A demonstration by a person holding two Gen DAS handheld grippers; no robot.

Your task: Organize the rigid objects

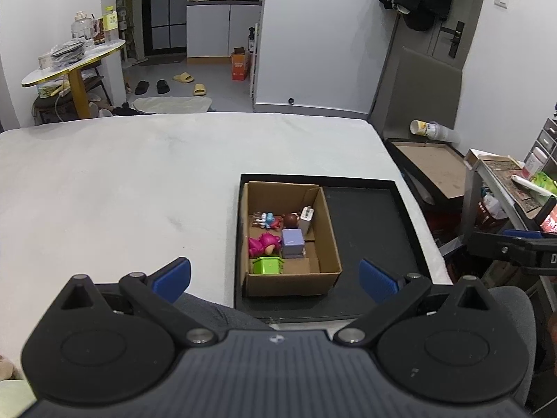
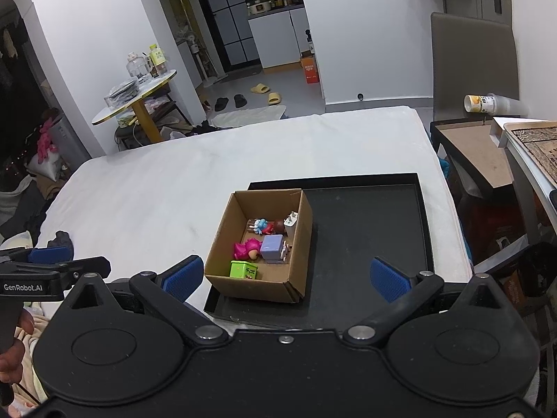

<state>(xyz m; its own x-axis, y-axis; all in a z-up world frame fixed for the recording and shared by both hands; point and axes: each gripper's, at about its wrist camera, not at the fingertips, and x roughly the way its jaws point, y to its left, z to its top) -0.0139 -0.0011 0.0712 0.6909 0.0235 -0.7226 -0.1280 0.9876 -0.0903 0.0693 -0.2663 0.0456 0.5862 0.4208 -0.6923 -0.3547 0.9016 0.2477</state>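
Note:
A brown cardboard box (image 1: 327,230) (image 2: 299,244) stands in the left part of a black tray (image 1: 369,216) (image 2: 365,223) on the white bed. Inside lie a pink figure (image 1: 263,244) (image 2: 245,248), a purple block (image 1: 292,241) (image 2: 272,246), a green box (image 1: 266,265) (image 2: 243,269), a white charger (image 1: 307,216) (image 2: 290,222) and small blue and red toys (image 1: 269,221) (image 2: 263,225). My left gripper (image 1: 275,277) is open and empty, held just in front of the box. My right gripper (image 2: 287,278) is open and empty, near the box's front edge.
The white bed surface (image 1: 122,188) (image 2: 156,188) spreads left of the tray. A dark side table with a cardboard sheet (image 1: 431,163) (image 2: 470,146) and a lying cup (image 1: 426,128) (image 2: 482,103) stand to the right. The left gripper shows at the right wrist view's left edge (image 2: 45,261).

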